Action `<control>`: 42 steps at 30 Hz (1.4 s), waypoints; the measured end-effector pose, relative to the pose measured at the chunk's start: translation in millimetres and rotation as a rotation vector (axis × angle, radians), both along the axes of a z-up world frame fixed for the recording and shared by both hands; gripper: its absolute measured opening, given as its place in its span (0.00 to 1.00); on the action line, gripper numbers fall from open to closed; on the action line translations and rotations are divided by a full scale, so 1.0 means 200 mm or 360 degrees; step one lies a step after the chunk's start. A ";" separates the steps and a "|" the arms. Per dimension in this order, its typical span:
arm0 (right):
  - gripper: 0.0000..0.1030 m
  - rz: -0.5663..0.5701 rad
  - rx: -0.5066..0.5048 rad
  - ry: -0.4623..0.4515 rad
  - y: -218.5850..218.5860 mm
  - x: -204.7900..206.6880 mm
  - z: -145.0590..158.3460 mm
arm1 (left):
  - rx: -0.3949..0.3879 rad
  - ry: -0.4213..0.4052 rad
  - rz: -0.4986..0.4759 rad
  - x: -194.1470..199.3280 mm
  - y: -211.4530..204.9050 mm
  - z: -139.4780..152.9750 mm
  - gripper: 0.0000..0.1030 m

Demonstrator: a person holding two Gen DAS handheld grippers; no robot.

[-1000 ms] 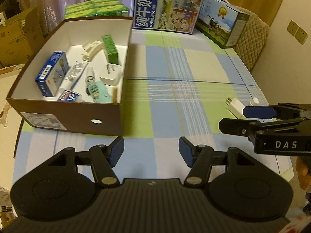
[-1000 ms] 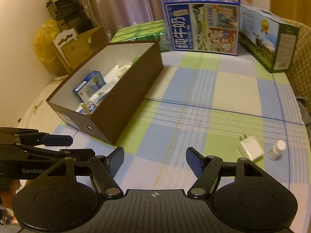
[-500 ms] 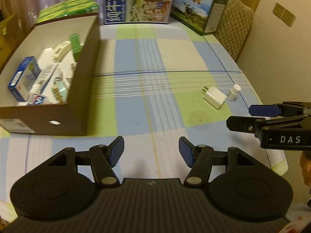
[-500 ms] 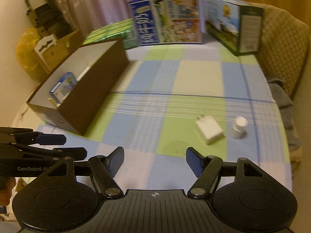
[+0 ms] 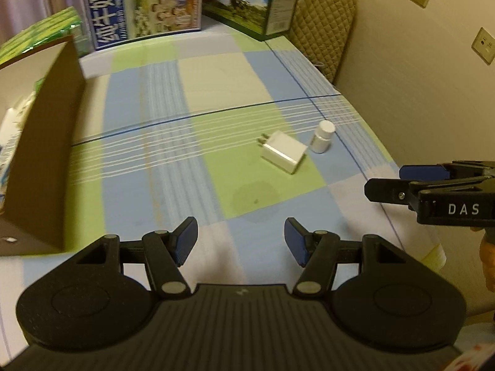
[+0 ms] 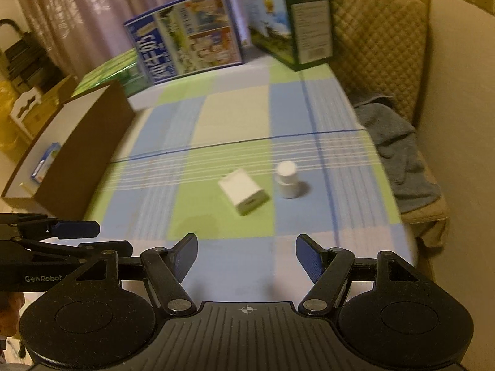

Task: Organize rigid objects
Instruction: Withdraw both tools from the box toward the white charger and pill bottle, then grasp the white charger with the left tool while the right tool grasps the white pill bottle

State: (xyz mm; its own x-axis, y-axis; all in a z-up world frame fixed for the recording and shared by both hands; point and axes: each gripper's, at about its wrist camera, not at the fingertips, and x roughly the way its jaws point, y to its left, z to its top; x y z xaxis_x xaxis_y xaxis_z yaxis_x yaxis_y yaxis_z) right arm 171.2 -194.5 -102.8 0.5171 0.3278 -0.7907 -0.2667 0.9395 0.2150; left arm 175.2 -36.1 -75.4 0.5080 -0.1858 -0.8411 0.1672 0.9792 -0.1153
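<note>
Above the checked tablecloth (image 5: pixel 198 99), 2 empty, released hand-held grippers, left (image 5: pixel 240 241) and right (image 6: pixel 246 256), tilted down toward the white charger (image 6: pixel 244 195).

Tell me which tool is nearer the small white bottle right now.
Right, as far as the views show. The right tool is open just short of the white bottle, nearly in line. The left tool is open too, farther off beyond the white charger.

One white charger (image 5: pixel 284 152), one white bottle (image 5: pixel 321 136), two milk cartons (image 5: pixel 145 3), one brown box (image 5: pixel 43 160)
</note>
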 end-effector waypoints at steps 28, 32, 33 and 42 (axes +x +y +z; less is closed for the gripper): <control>0.65 0.0030 -0.0044 0.0023 -0.21 0.41 -0.23 | 0.0095 0.0039 -0.0081 0.50 -0.39 -0.36 0.56; 0.65 0.0059 -0.0032 0.0042 -0.19 0.43 -0.26 | 0.0101 0.0079 -0.0050 0.53 -0.35 -0.38 0.56; 0.65 0.0066 -0.0029 0.0044 -0.19 0.44 -0.26 | 0.0089 0.0088 -0.0042 0.53 -0.34 -0.38 0.56; 0.62 0.0157 -0.0063 -0.0004 -0.12 0.51 -0.31 | 0.0138 0.0100 0.0125 0.58 -0.17 -0.37 0.56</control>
State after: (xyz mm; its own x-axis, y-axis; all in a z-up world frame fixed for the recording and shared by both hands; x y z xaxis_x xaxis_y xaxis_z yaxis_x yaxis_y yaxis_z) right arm 273.9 -218.9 -164.9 0.4860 0.3455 -0.8028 -0.3589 0.9164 0.1771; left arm 292.0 -70.7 -149.4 0.4640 -0.0728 -0.8828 0.0850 0.9957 -0.0374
